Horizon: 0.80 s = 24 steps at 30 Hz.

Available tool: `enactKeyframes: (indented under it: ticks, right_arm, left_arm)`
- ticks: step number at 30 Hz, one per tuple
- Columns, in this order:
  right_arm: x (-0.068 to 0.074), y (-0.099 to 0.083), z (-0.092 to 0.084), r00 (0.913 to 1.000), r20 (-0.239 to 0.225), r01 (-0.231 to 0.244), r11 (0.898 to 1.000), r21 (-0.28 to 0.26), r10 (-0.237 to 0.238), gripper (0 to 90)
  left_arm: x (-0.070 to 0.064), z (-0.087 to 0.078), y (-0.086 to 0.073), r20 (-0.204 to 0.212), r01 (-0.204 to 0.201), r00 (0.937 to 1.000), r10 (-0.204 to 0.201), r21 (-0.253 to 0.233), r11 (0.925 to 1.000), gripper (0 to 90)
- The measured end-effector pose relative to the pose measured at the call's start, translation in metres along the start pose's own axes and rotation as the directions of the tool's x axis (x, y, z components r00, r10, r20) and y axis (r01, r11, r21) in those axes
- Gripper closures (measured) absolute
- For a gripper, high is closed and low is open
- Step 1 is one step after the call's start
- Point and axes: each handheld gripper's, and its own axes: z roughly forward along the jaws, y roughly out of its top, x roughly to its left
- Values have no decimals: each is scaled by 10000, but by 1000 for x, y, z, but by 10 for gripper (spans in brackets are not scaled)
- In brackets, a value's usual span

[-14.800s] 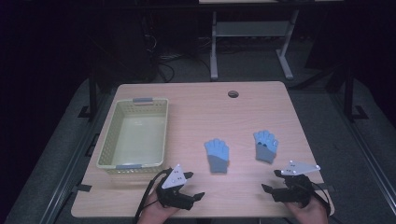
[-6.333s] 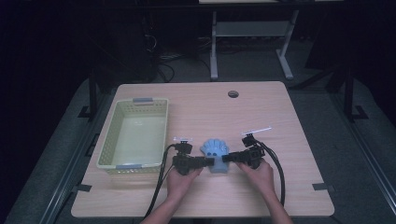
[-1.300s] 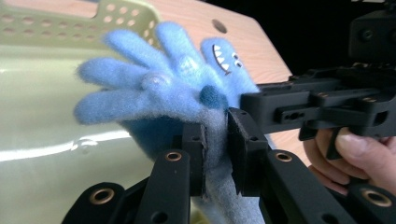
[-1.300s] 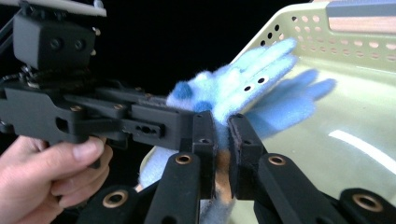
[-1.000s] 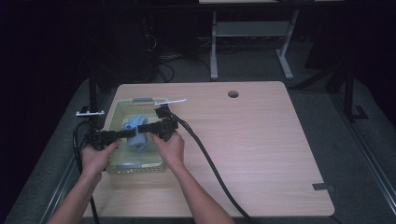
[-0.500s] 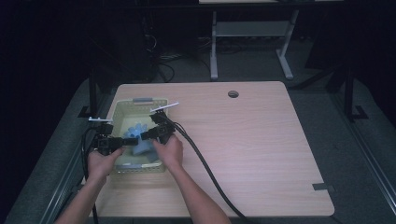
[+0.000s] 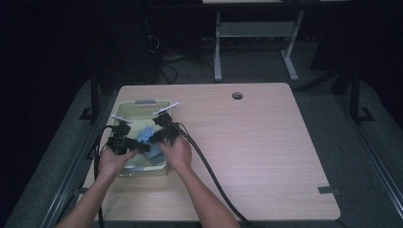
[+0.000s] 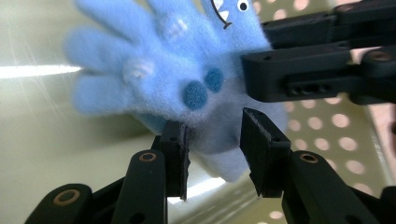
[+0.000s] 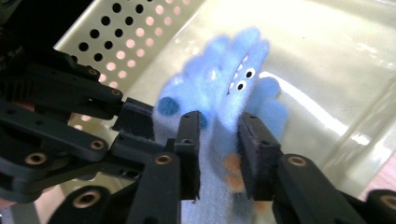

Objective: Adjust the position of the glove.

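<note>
On the desk, in the green basket, I've just been opening both claws, left and right, around the blue glove, seemingly loose now.

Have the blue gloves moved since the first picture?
Yes. The blue gloves lay on the bare table right of the basket; now they hang inside it, between the left gripper and right gripper, whose jaws have just been opening.
</note>
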Motion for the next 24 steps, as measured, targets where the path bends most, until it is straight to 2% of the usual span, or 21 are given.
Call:
enactKeyframes:
  ticks: [5,8,11,17,24]
  right_arm:
    - [2,3,-7,9990,390,239,9997,-20,-238,642]
    - [1,4,-10,9991,282,310,9995,0,-310,656]
    - [3,4,-8,9991,52,430,9983,392,-432,694]
    - [2,5,-14,9993,22,362,9993,48,-362,691]
    - [-1,6,-30,9990,-227,382,9983,-436,-392,656]
  left_arm:
    - [-1,0,-1,91,2,10000,-1,-50,10000,680]
    - [0,-2,-1,67,-92,9999,92,-18,10000,716]
    - [-1,-2,-2,150,-100,9998,100,-37,9999,726]
    - [0,-4,-3,154,-257,9996,255,120,9996,789]
    - [4,-16,-3,39,-62,10000,64,-591,9982,774]
